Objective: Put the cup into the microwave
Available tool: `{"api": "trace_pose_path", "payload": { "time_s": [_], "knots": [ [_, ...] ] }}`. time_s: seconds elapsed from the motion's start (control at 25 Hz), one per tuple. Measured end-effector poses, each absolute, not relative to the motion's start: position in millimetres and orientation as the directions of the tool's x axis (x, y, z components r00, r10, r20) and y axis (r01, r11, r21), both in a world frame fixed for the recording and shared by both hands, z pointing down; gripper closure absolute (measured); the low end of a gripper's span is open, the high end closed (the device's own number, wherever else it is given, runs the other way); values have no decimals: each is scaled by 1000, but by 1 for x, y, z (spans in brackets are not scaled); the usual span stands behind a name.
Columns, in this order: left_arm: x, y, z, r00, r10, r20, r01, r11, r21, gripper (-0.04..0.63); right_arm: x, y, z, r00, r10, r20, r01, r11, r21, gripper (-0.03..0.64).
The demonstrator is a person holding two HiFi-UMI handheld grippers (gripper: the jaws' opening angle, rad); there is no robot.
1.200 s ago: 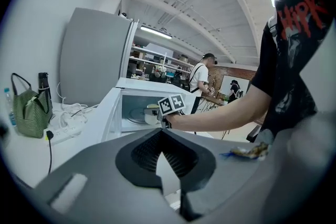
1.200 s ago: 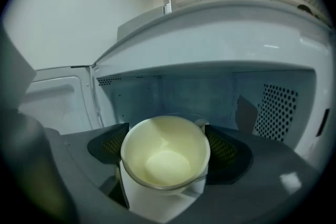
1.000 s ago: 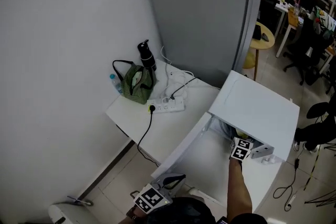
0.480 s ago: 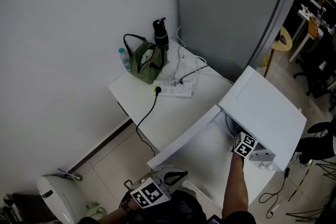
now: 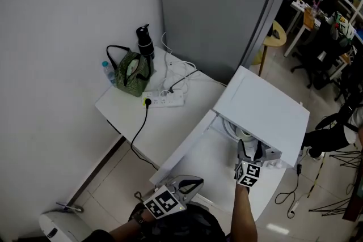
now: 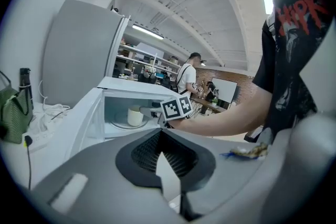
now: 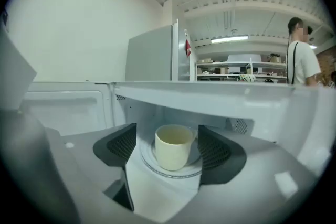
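The cream-coloured ceramic cup (image 7: 174, 147) stands upright on the round glass turntable (image 7: 176, 172) inside the white microwave (image 5: 266, 113), which sits right of centre in the head view with its door (image 5: 184, 147) swung wide toward the lower left. In the right gripper view the cup shows in the middle of the frame, empty, its handle toward the right.

The right gripper (image 5: 250, 149) is at the mouth of the oven, pointing inward. Its jaws are closing, and although the cup appears between them in that gripper's own view, neither dark pad touches it (a clear gap shows on each side). The cup rests on the turntable alone.

The left gripper (image 5: 195, 182) hangs at the bottom of the head view, in front of the open door. Its jaws are pressed together with nothing between them. From its camera the cup (image 6: 135, 116) is seen left of centre inside the cavity.

On the white table (image 5: 125, 113) in the left half of the head view lie a green striped bag (image 5: 131, 73), a black bottle (image 5: 144, 42) behind it and a white power strip (image 5: 164, 101). A tall grey refrigerator (image 5: 215, 14) fills the upper centre.
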State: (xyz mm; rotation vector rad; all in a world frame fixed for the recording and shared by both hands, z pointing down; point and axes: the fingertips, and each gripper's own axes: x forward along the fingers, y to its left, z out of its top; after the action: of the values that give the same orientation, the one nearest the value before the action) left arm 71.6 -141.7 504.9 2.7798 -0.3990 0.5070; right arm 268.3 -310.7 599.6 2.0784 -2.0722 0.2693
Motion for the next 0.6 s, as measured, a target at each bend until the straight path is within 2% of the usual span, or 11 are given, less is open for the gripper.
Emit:
{"api": "trace_pose_path", "payload": {
  "time_s": [0.16,0.28,0.4,0.52,0.6],
  "knots": [
    [79,-140,490,936,-158,314,-233,-948,218,594,239,-269,558,17,-971,239,-998,-30,-52,304],
    [85,-138,486,963,-103,249,-164,-958,236,594,206,-234,526,-27,-975,221,-996,8,-88,412],
    [82,-132,483,977,-40,208,-96,-958,270,594,168,-200,504,-45,-970,240,-998,34,-48,462],
    [73,-126,485,984,11,180,-41,-958,284,594,139,-163,507,-12,-960,281,-1000,9,-12,540],
    [74,-116,485,986,60,156,16,-964,267,594,136,-136,510,32,-954,297,-999,-32,5,617]
  ]
}}
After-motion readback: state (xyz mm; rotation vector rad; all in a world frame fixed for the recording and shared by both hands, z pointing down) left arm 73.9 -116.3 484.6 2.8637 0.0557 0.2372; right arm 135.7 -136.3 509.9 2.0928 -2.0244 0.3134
